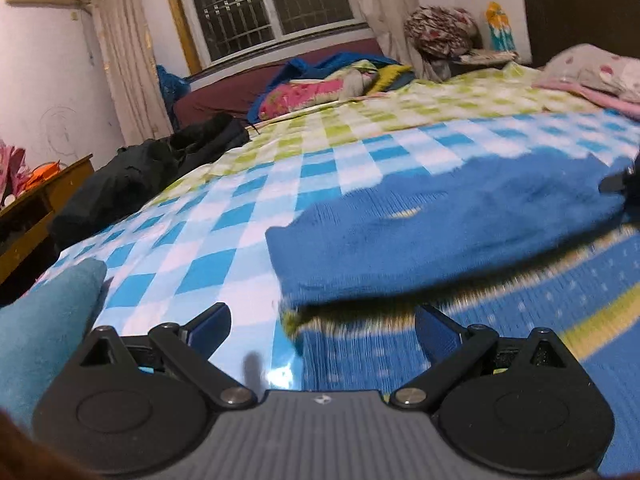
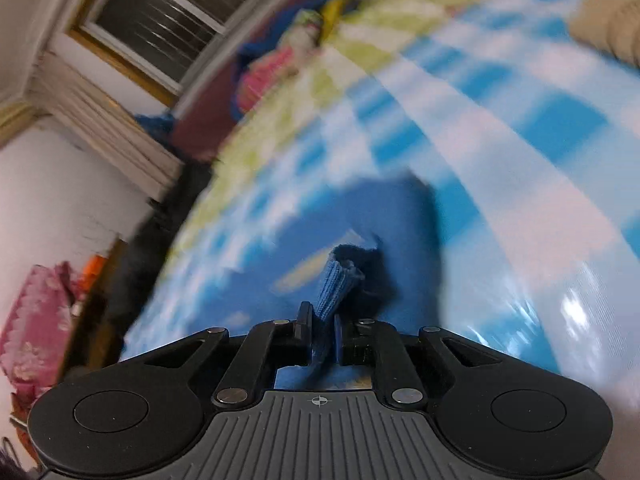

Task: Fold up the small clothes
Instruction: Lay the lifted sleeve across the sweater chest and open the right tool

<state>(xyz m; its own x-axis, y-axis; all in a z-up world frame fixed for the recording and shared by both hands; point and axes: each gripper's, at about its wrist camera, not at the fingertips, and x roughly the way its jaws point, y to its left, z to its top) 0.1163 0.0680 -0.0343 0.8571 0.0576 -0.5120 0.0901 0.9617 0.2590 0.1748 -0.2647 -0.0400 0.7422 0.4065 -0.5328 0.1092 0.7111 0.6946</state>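
The right gripper pinches a fold of the blue knit garment, its fingers nearly together. The left gripper hangs spread and empty near the bed's edge, where only its view shows the garment's yellow-striped lower layer.

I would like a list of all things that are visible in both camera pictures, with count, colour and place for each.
blue knitted garment: one, blue with yellow-green marks, on the bed, one part folded over
checked bedsheet: one, blue, white and green, covers the bed
dark clothing: one heap, black, left edge of the bed
bedding pile: one, pink, blue and yellow, far side below the window
window: one, dark glass, barred, back wall
curtains: pale, beside the window
left gripper: one, black, open, nothing between the fingers
right gripper: one, black, shut on a fold of the garment
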